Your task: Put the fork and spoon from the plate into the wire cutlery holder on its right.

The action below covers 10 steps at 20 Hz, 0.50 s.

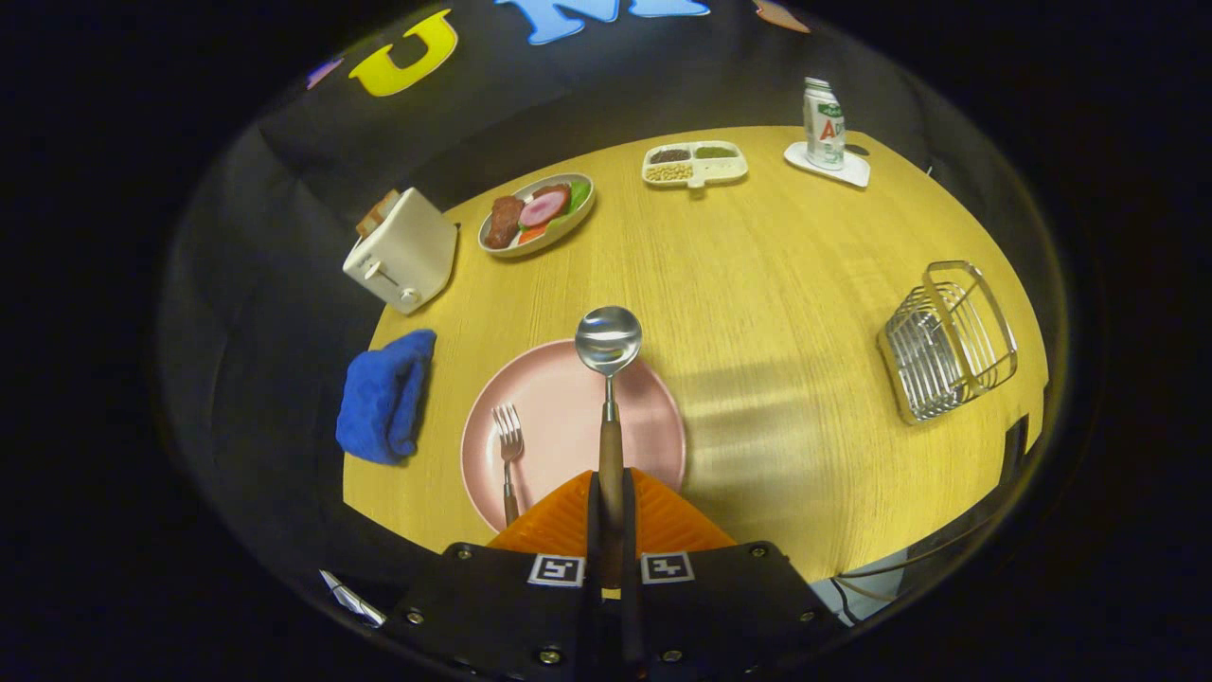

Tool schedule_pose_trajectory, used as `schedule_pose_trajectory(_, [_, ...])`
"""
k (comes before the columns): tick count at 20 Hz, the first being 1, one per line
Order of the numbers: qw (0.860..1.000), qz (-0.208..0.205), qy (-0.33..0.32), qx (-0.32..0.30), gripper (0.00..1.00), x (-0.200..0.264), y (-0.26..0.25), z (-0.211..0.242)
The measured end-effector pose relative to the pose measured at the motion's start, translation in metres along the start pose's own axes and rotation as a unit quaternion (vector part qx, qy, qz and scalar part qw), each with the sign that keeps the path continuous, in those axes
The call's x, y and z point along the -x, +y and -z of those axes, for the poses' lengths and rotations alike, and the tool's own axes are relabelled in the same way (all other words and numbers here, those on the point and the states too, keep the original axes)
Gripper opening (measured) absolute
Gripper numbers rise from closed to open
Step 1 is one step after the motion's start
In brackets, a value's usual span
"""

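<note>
- The gripper (611,516) has both fingers pressed on the wooden handle of the spoon (609,352), whose bowl reaches ahead over the far rim of the pink plate (568,417).
- The fork (508,455) lies on the plate, left of the fingers.
- A blue cloth (383,396) sits left of the plate; the wire cutlery holder (947,341) stands well apart to the right.
- Farther off: a toaster (402,251), a dish of food (537,213), a divided tray (694,164) and a can (824,123) on a coaster (857,170).

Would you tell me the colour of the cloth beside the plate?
Blue: the crumpled blue cloth, gripper view.
</note>
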<state>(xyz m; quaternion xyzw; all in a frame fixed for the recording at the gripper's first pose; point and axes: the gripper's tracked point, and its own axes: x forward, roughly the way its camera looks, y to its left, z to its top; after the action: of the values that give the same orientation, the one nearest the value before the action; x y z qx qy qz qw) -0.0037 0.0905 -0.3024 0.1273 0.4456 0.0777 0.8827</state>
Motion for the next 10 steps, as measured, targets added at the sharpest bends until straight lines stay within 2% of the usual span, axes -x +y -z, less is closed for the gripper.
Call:
schedule_pose_trajectory(6, [0.996,0.037,-0.063,-0.056,0.08,0.045,-0.059,-0.038])
schedule_pose_trajectory(10, [0.989,0.072,-0.09,-0.093,0.08,0.075,-0.108,-0.042])
